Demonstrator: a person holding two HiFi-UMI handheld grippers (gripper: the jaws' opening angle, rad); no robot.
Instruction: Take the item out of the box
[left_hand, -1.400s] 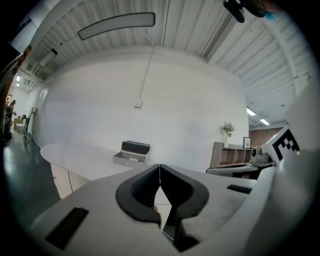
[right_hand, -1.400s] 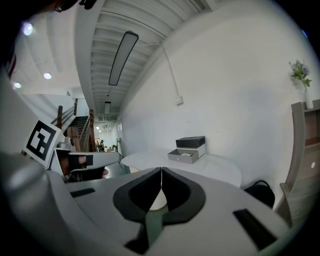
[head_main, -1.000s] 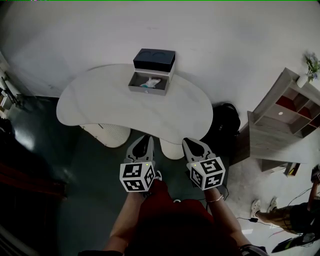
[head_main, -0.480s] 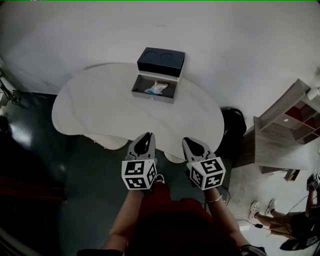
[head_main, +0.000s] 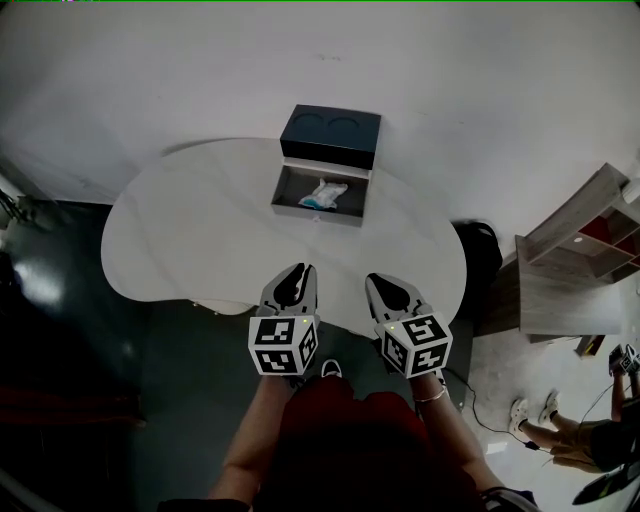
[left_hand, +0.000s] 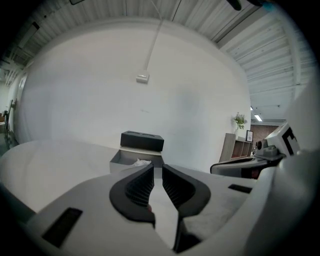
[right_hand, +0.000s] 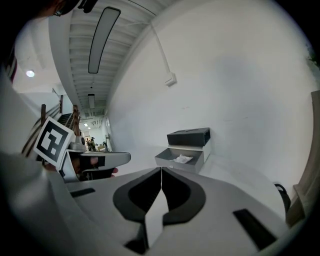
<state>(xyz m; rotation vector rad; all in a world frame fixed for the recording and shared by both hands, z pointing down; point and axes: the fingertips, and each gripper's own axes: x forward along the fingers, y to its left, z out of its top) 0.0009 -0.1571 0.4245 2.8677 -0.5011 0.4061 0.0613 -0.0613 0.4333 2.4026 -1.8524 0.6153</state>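
Red clothing (head_main: 340, 435), wrist bracelet (head_main: 432, 397), black-white marker cubes (head_main: 283, 345) (head_main: 415, 345)

the person is stepping closer to the tabletop (head_main: 200, 230): its near edge is now passing beneath the left claw (head_main: 297, 272) and right claw (head_main: 378, 283), which a second ago were reaching only to that edge. the box (head_main: 316, 214) is drawing nearer to both claws, and the shelf unit (head_main: 585, 250) is drifting rightward.

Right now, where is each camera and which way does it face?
Head view: on the person's head, steeply down at table and open box; left gripper, right gripper, forearms show.
Left gripper view: on left gripper, along its shut jaws toward the box.
Right gripper view: on right gripper, along shut jaws toward the box.
Shared: all three show the box.
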